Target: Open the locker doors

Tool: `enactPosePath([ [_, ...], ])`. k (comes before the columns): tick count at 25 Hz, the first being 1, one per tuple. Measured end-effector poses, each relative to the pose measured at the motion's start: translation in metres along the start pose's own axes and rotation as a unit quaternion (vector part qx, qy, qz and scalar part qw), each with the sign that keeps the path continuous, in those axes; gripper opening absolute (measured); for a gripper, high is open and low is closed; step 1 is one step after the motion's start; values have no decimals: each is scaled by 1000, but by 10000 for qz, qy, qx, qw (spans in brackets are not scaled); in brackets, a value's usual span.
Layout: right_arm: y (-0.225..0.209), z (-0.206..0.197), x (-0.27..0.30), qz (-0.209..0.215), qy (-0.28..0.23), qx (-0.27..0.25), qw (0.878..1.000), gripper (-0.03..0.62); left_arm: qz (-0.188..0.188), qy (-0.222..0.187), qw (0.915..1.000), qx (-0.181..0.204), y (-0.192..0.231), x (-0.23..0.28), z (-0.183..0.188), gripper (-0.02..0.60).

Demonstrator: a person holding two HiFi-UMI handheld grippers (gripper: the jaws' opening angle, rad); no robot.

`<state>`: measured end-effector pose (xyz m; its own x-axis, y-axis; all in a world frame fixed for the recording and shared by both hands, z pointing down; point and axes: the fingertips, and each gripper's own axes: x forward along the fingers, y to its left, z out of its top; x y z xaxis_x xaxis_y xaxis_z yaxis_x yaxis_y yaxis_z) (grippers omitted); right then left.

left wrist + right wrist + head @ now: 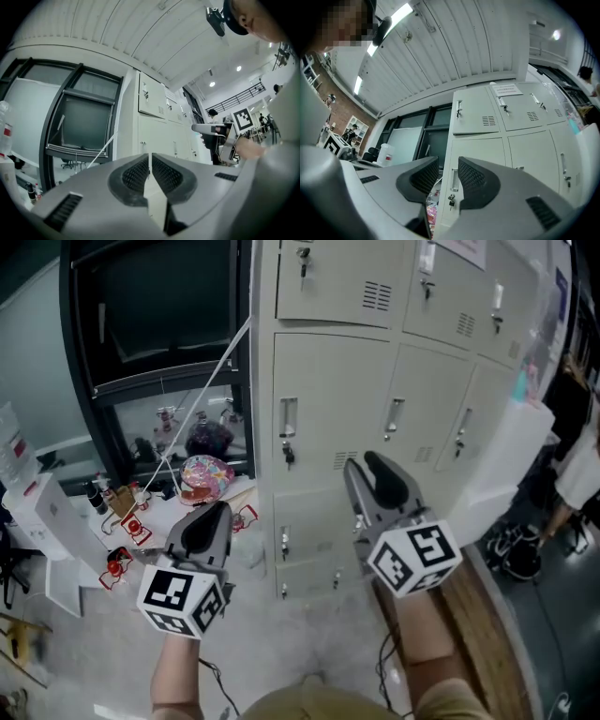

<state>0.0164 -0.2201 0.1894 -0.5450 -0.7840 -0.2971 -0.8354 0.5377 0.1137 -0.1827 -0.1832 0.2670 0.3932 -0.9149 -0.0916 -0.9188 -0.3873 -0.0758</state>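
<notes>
Head view, lockers: a bank of pale grey sheet-metal lockers stands in front of you. The doors are flat rectangles and all are closed.
Head view, fittings: each door carries a slim upright chrome handle, a small key hanging under it, and a patch of louvred vent slots.
Head view, left claw: your left claw is a tapered matte grey shell with a black back. It points at the floor corner left of the lockers, well apart from the doors.
Head view, right claw: your right claw has the same grey shell and is held up before the middle row. It is near the doors, but I can't tell whether it touches them.
Head view, surroundings: a black-framed window is to the left, with a glossy pink patterned bag on the floor below it.
Left gripper view, claw: the ribbed black pads are pressed together, with only a hairline seam between them and nothing in it. The lockers rise beyond and to the right.
Right gripper view, claw: the ribbed pads stand a narrow way apart and hold nothing. Through the gap you see a middle-row door's chrome handle and dangling key, beyond the tips.
Right gripper view, above: the top-row doors are smooth and closed, under a ribbed white ceiling.
</notes>
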Motion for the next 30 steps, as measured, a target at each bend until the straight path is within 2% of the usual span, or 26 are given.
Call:
enactPosePath([
  [7,-27,26,41,457,-324,-177,9983,106,247,-296,9988,308,-3,36,39,5],
  [14,-42,51,78,743,-547,-357,9951,106,469,-400,9966,539,0,62,62,5],
  [21,-48,71,119,725,-649,-550,9937,106,460,-534,9939,847,19,85,89,5],
  [30,-43,124,176,455,-1073,-946,9887,106,71,-994,9881,1172,57,121,137,5],
])
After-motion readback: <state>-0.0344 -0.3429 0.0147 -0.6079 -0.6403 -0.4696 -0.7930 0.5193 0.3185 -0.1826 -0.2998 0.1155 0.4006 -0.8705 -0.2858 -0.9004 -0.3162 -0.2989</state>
